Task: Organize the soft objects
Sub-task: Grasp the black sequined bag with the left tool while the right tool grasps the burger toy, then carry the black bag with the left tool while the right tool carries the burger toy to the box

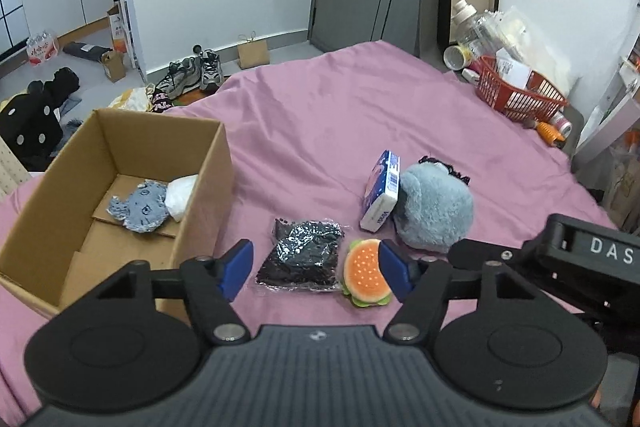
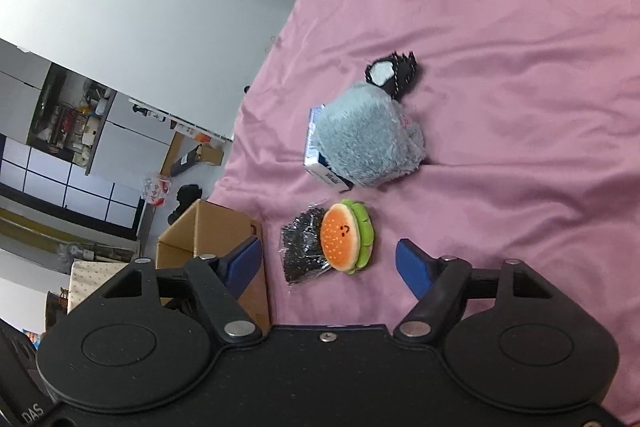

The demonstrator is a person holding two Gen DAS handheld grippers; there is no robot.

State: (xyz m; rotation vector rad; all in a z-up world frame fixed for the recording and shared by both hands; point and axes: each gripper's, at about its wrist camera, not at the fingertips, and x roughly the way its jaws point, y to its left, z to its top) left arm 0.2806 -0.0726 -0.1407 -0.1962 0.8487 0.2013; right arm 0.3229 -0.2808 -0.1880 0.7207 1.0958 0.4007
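Orange burger plush (image 2: 346,235) btwn right hand-held gripper (image 2: 328,263) fingers

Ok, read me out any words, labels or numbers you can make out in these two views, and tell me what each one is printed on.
"DAS": white letters on the black body of the right gripper, cut off at the picture's edge.
"DAS": on the left gripper, at the right wrist view's lower left corner.
Blue and white box: print on its white end, too blurred to read.
Red and white pack on the floor: print unreadable.
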